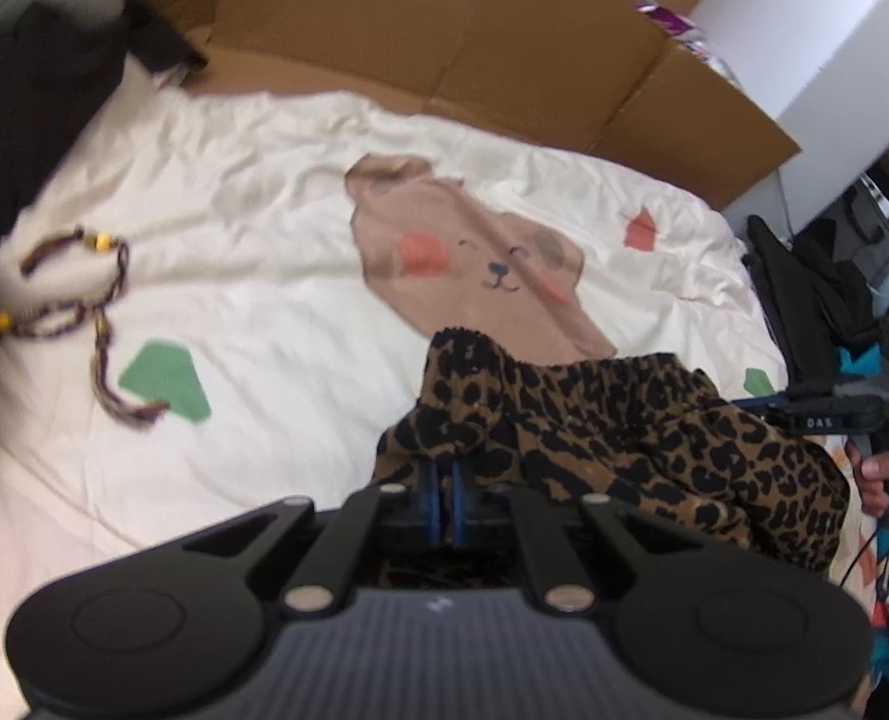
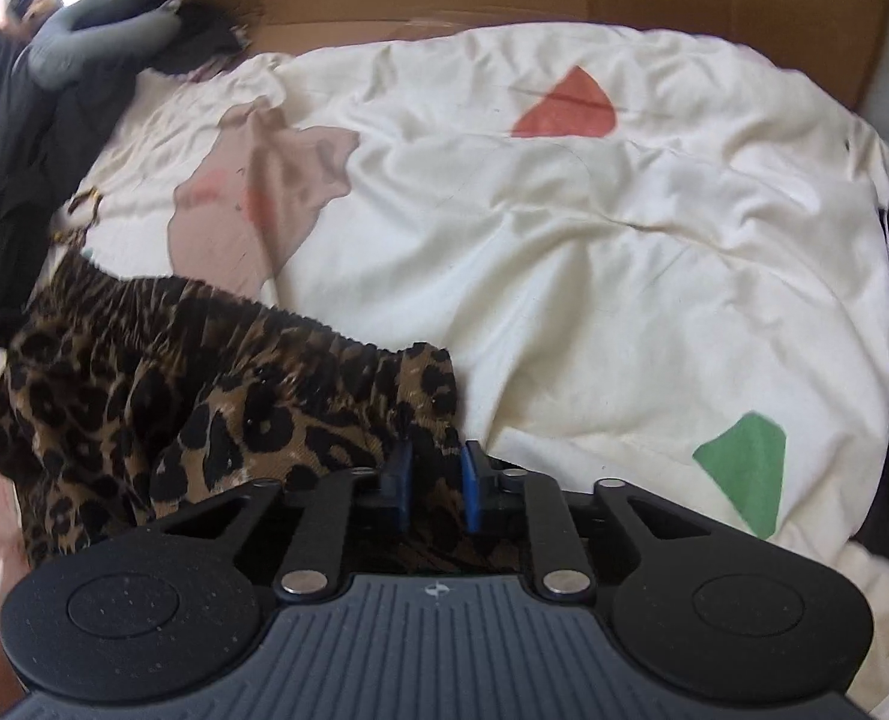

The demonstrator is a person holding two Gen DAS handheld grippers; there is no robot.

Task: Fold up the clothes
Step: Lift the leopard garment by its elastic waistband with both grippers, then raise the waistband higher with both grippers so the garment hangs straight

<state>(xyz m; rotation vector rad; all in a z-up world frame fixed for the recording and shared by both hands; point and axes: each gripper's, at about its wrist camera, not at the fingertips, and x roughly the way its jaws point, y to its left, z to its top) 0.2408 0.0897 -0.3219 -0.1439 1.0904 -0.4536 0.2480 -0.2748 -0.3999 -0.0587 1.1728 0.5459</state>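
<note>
Leopard-print garment [image 1: 624, 426] lies bunched on a bed, on a cream sheet [image 1: 264, 192] printed with a tan bear face [image 1: 480, 258] and green and red shapes. Its gathered elastic waistband runs along the far edge of the heap, stretched between the two tongs. The left tongs [image 1: 449, 474] have their blue pads pressed almost together, pinching one corner of the waistband, which rises in a small peak just above them. The right tongs [image 2: 438, 480] stand a little wider, with a fold of the same cloth between the blue pads at the other end of the waistband; the pads appear to touch it on both sides. In the left wrist view the right tool [image 1: 852, 408] shows at the far edge of the garment, with fingers of the person's hand [image 1: 882, 474] wrapped around its handle. A braided cord with yellow beads [image 1: 84, 294] lies on the sheet well apart from the garment, near dark clothing [image 1: 30, 120] piled at the bed's edge. Brown cardboard [image 1: 444, 30] stands behind the bed.
</note>
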